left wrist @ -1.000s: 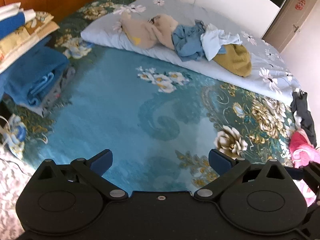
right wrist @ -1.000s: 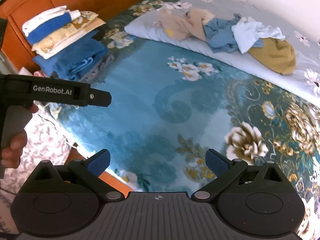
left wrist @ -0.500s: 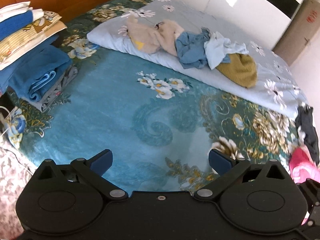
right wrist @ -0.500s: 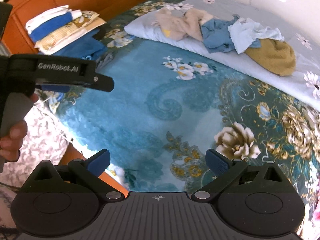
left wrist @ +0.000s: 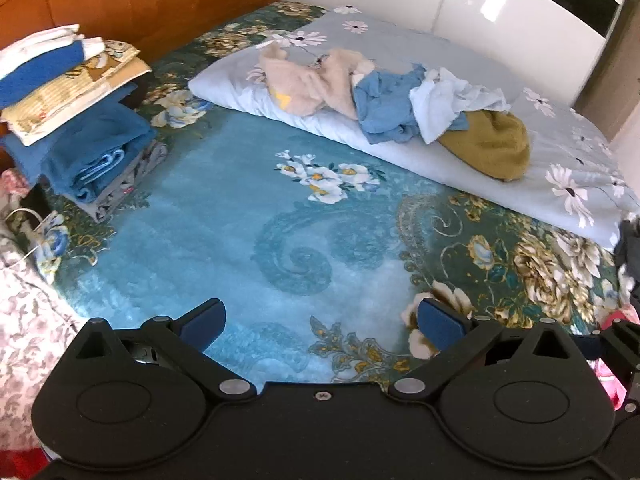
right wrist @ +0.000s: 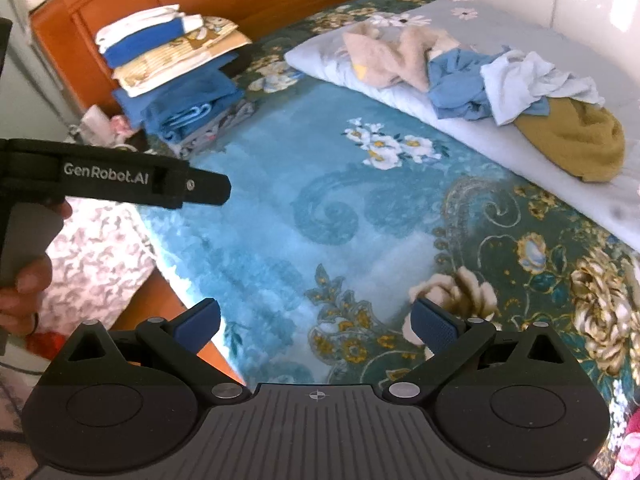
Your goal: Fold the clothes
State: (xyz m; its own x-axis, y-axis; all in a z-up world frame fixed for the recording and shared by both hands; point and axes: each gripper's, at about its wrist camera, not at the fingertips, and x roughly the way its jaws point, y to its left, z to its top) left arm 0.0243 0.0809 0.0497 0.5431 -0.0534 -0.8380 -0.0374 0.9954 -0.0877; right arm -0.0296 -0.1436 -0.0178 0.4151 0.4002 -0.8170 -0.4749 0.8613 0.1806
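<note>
A heap of unfolded clothes lies on the pale flowered quilt at the far side of the bed: a beige garment, a blue one, a white one and a mustard one. A stack of folded clothes stands at the left by the headboard. My left gripper is open over the blue bedspread, holding nothing. My right gripper is open too, over the bed's near part. The left gripper's body shows in the right wrist view, held by a hand.
The blue floral bedspread stretches between the grippers and the heap. An orange wooden headboard stands at the back left, a white wall panel behind the quilt. Dark and pink clothes lie at the right edge. The bed's near edge drops to a patterned floor.
Both grippers have pulled back and swung left, so the folded stack and headboard show more and the heap sits further right. Both stay open and empty.
</note>
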